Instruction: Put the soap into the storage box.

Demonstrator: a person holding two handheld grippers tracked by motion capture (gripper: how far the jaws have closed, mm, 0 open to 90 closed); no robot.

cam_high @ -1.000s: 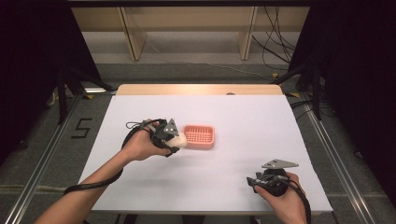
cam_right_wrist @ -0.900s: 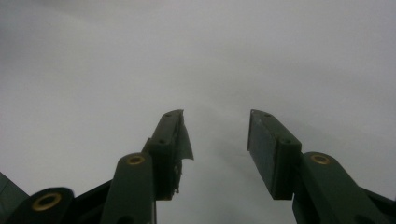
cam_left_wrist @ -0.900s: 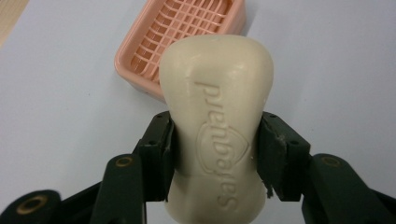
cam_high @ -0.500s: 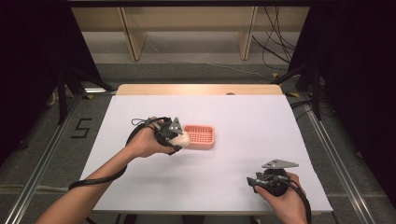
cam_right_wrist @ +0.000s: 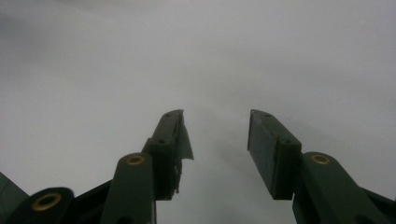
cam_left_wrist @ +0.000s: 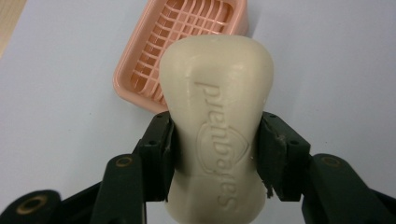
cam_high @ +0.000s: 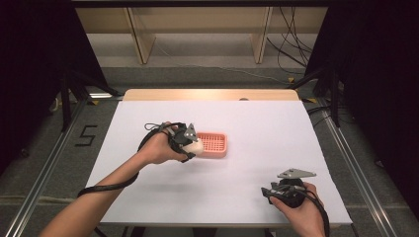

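A cream bar of soap (cam_left_wrist: 217, 126) with raised lettering sits between the pads of my left gripper (cam_left_wrist: 215, 140), which is shut on it. In the high view the left gripper (cam_high: 193, 146) holds the soap (cam_high: 196, 146) at the left end of a pink slatted soap dish (cam_high: 213, 143) on the white table. The dish (cam_left_wrist: 187, 42) lies just beyond the soap, and the soap's far end overlaps its near rim. My right gripper (cam_right_wrist: 216, 128) stands open over bare white table, nothing between its jaws. It rests near the table's front right (cam_high: 271, 192).
The white tabletop (cam_high: 276, 128) has free room around the dish. A wooden strip (cam_high: 212, 95) runs along the far edge. Metal rails (cam_high: 356, 163) flank the table, and cables lie on the floor behind it.
My left gripper has carried the soap slightly to the right, up to the dish's left end. The right gripper has stayed put.
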